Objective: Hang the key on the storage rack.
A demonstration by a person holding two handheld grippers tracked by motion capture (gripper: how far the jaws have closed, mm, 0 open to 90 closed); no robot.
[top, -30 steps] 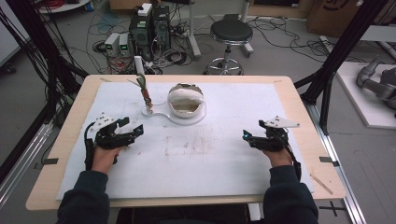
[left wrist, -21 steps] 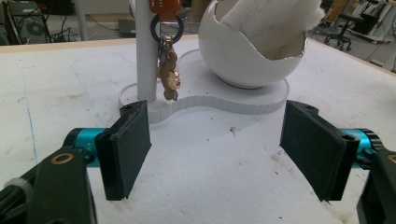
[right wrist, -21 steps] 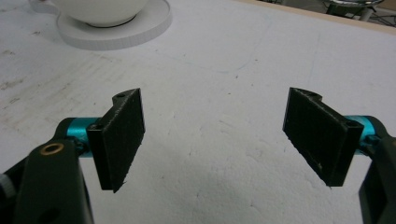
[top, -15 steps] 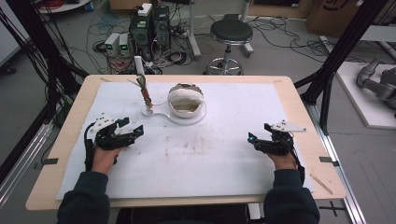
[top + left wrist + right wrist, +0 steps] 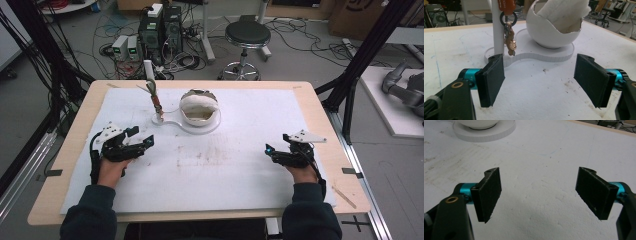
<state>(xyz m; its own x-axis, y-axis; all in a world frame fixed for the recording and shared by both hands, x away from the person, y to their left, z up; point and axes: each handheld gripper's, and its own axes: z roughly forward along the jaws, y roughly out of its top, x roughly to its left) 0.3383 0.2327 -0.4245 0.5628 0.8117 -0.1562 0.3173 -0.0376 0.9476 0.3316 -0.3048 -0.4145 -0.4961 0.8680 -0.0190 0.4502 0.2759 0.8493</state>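
Nothing is in hand yet, so by my judgement the work is at its very start. Nearest the person, the left gripper [image 5: 137,143] rests at about 8 o'clock on the white mat [image 5: 250,125], jaws spread wide and empty; the right gripper [image 5: 272,151] sits at about 4 o'clock, likewise wide open over bare mat.

Farther off, toward 12 o'clock, a white stand [image 5: 529,56] carries a post [image 5: 498,30] with a keyring [image 5: 509,41] hanging from it, and beside that a white bowl [image 5: 549,32] stuffed with cloth [image 5: 564,12]. The left gripper points at the keyring, well apart from it; reaching and grasping remain.

Against the earlier frame, the right gripper has drifted slightly outward and nearer the person; the left has barely shifted.
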